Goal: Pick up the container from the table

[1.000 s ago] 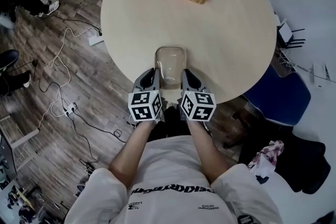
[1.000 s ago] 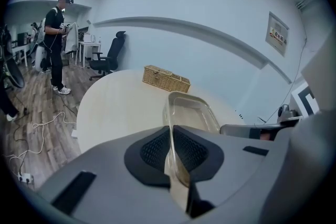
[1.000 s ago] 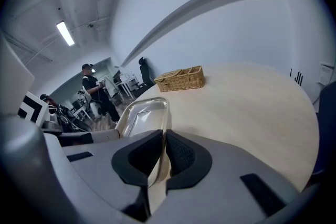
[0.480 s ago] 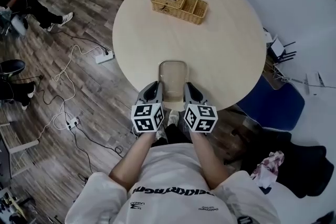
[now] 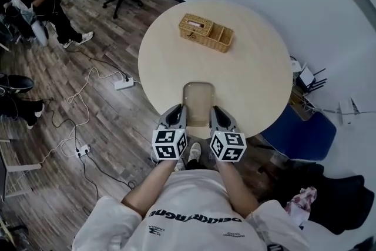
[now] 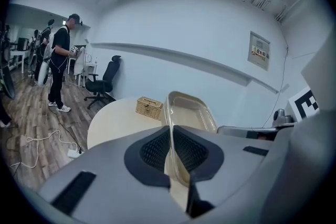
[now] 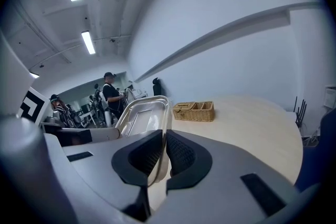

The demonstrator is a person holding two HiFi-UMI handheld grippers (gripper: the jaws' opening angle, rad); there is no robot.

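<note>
Since the left hand-held gripper (image 6: pixel 170 150) pinches the left wall of the clear rectangular plastic container (image 6: pixel 191 110) and the right hand-held gripper (image 7: pixel 162 152) its right wall, the grasp seems made; next comes a level lift. Only the gripper views show walls nipped between pads (image 6: pixel 155 147); the head view shows the container between both, at the round beige desk's (image 5: pixel 254 67) near edge.
</note>
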